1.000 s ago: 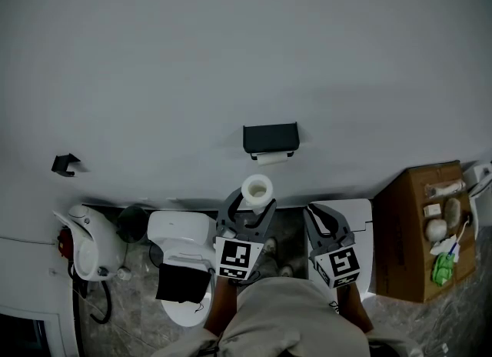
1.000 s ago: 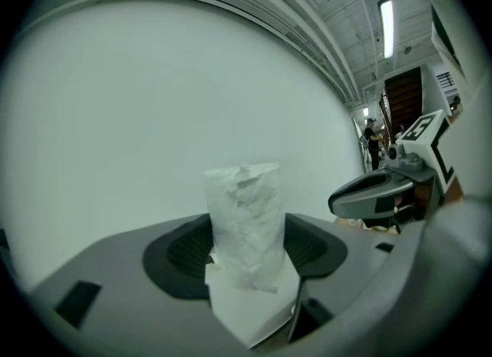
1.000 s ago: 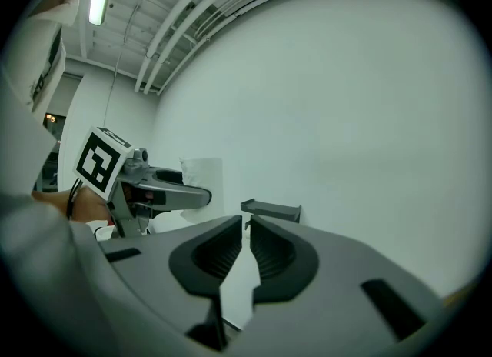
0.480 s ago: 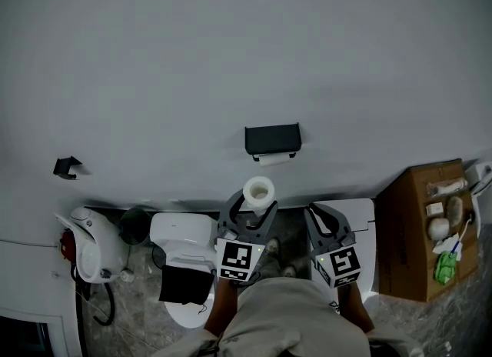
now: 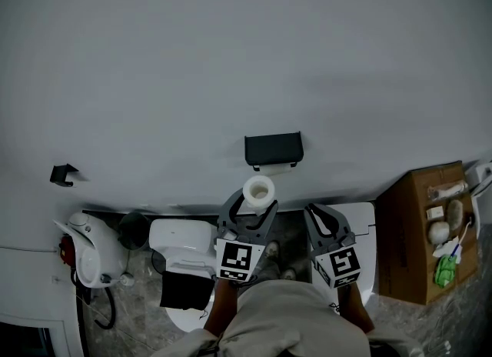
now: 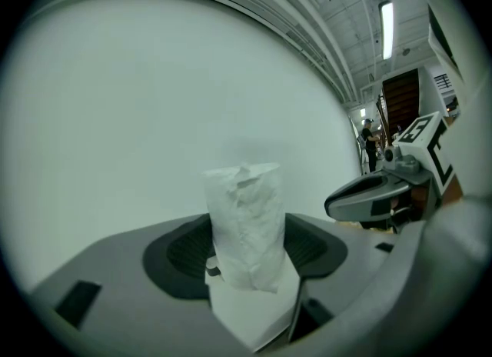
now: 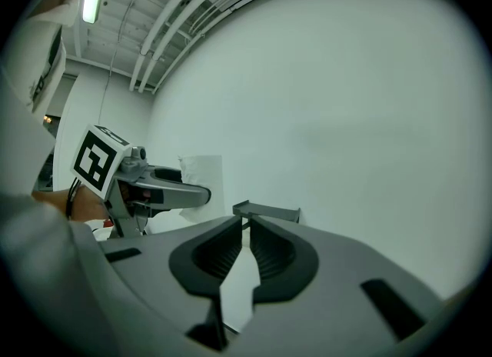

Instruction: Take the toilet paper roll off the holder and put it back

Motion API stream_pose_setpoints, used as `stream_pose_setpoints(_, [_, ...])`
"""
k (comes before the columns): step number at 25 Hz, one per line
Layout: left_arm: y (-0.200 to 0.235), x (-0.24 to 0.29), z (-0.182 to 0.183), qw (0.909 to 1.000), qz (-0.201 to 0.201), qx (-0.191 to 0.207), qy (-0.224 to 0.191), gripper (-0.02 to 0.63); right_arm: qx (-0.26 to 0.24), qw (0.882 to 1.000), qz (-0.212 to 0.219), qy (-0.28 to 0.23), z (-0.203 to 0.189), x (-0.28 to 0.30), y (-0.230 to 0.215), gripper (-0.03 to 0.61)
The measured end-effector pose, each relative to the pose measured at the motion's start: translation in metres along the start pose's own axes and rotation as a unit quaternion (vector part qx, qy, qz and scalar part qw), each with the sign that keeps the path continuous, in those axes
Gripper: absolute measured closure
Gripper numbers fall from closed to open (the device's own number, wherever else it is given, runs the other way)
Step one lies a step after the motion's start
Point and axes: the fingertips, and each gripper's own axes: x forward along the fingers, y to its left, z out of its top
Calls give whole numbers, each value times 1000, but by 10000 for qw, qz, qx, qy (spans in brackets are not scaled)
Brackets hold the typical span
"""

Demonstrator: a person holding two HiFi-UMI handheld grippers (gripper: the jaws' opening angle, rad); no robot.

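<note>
Left gripper [image 5: 256, 198] pinched toilet paper roll [image 5: 258, 191] at frame centre, long axis upright, core hole toward head camera. Holder [image 5: 273, 149] hung on wall just above roll, slightly right, not touching. Right gripper [image 5: 317, 211] sat lower right, jaws pressed together, empty; left gripper nearer holder. Against frame one second earlier, roll-to-holder gap had narrowed.

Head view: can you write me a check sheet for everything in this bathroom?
Surface: plain wall; grey stone floor.
Job's things: black holder on the wall; paper roll off it, just below.
Clutter: cardboard box with small items on top.
Tongs: left tongs grip the paper roll; right tongs shut, empty.
Cables: black hose at the left, on the floor.
Surroundings: toilet; wall hook.
</note>
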Motion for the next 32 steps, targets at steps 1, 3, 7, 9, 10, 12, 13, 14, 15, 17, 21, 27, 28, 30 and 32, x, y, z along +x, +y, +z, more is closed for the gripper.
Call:
stream_pose_setpoints(1, [3, 4, 0, 10000, -9, -4, -4, 319, 5, 10000, -6, 9, 1, 4, -2, 549])
stream_pose_setpoints(3, [9, 12, 1, 10000, -27, -13, -8, 318, 10, 10000, -24, 26, 1, 12, -7, 551])
stream_pose_setpoints(7, [19, 29, 3, 10000, -70, -39, -24, 319, 7, 9999, -72, 69, 3, 28, -18, 551])
stream_pose_setpoints(9, [24, 38, 3, 9999, -95, -36, -23, 319, 19, 9999, -94, 92, 3, 36, -24, 551])
stream_pose_setpoints(10, [26, 42, 3, 9999, -107, -28, -26, 318, 27, 9999, -105, 99, 3, 40, -26, 551])
stream_pose_setpoints(12, [31, 51, 4, 9999, -129, 5, -54, 318, 49, 9999, -125, 105, 3, 47, -32, 551])
stream_pose_setpoints(13, [33, 56, 4, 9999, -141, 17, -64, 318, 62, 9998, -130, 103, 4, 51, -34, 551])
stream_pose_setpoints(14, [35, 60, 5, 9999, -158, 12, -57, 319, 75, 9998, -133, 102, 5, 55, -35, 551])
stream_pose_setpoints(15, [37, 64, 5, 9998, -176, 2, -43, 319, 88, 9998, -136, 104, 5, 58, -37, 551])
stream_pose_setpoints(17, [41, 71, 5, 9998, -208, 2, -37, 319, 111, 9998, -142, 121, 6, 64, -39, 551])
stream_pose_setpoints(21, [47, 84, 5, 9996, -276, -18, -44, 318, 136, 9996, -196, 176, 3, 73, -45, 551])
stream_pose_setpoints(27, [52, 103, 2, 9992, -396, -32, -15, 318, 163, 9994, -279, 149, 7, 85, -52, 551])
stream_pose_setpoints(28, [52, 105, 1, 9991, -412, -29, -9, 318, 165, 9993, -298, 150, 7, 86, -53, 551])
stream_pose_setpoints(30, [53, 109, 1, 9990, -443, -23, 1, 319, 170, 9992, -335, 161, 8, 88, -55, 551])
stream_pose_setpoints(32, [55, 114, 0, 9989, -466, 1, 34, 318, 173, 9990, -372, 179, 8, 89, -57, 551])
